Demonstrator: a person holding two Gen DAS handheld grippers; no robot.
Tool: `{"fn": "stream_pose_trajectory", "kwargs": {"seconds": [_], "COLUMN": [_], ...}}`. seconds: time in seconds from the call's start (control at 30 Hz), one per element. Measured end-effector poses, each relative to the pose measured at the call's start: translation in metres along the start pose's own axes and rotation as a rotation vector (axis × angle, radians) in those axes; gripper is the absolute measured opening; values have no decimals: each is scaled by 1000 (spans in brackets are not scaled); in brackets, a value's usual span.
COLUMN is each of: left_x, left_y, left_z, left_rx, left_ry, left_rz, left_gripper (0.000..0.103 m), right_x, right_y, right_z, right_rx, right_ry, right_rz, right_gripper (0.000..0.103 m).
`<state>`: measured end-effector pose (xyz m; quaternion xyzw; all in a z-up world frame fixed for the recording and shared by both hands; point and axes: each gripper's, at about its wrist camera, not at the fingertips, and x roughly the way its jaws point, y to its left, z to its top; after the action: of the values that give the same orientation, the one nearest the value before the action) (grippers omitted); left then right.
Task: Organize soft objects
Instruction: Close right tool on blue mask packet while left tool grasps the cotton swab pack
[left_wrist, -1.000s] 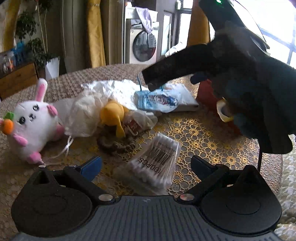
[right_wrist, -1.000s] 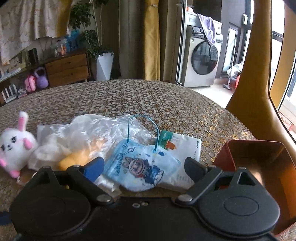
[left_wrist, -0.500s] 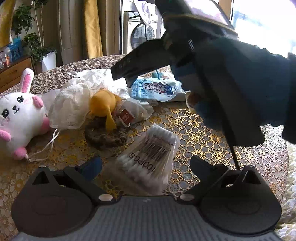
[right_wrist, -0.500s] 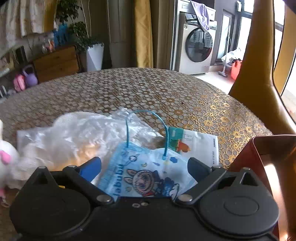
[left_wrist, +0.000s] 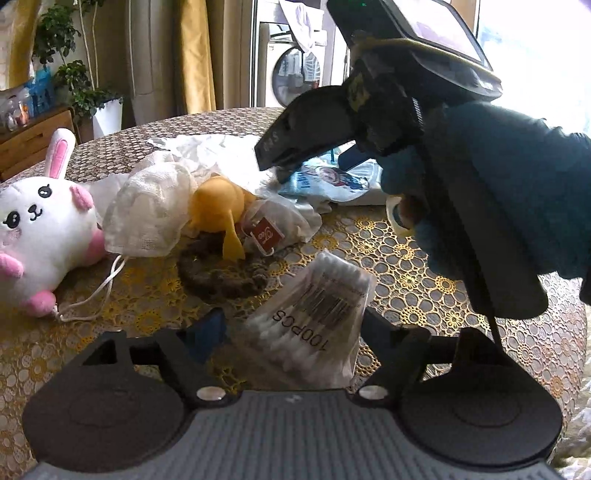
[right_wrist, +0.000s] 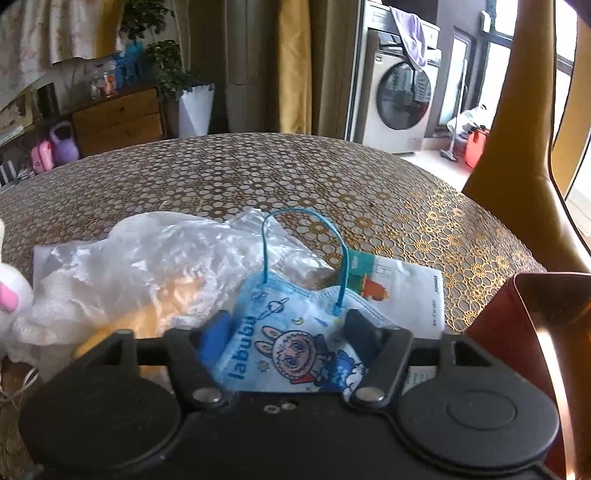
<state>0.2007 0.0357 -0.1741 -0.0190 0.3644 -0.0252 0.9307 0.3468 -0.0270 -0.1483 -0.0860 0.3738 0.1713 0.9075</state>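
Now the right gripper (right_wrist: 286, 334) has its fingers apart around the blue Labubu face mask (right_wrist: 295, 347). Down by the left gripper (left_wrist: 295, 328), the fingers sit apart too, around the bag of cotton swabs (left_wrist: 314, 325).

We see a pale blue face mask (right_wrist: 295, 354) with a cartoon rabbit print between the right claw's (right_wrist: 288, 332) fingers, a white-and-pink plush bunny (left_wrist: 40, 229) left of our left claw (left_wrist: 291, 328), a yellow toy (left_wrist: 218, 206) ahead, and a gold floral-lace desk (left_wrist: 406, 280).

Fluffy plush rabbit (left_wrist: 40, 221) at left. Crinkled glossy plastic bag (right_wrist: 147, 258). Shiny copper-toned metal box (right_wrist: 546, 325) lower right.
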Motion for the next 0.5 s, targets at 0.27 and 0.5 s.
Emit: {"fn": "stream_pose_trajectory", "kwargs": {"seconds": [0.27,0.5], "left_x": [-4,-11], "left_y": [3,5], "left_z": [0,0], "left_rx": [-16,-35], "left_ry": [-11,-10], "left_rz": [11,26], "left_gripper": [56,53], "right_x": [-10,-37], "right_y": [-9,-17], "right_z": [-1,-5], "right_rx": [45,24], "right_ry": [-6,-63], "right_rz": [29,43], "right_gripper": [20,7]}}
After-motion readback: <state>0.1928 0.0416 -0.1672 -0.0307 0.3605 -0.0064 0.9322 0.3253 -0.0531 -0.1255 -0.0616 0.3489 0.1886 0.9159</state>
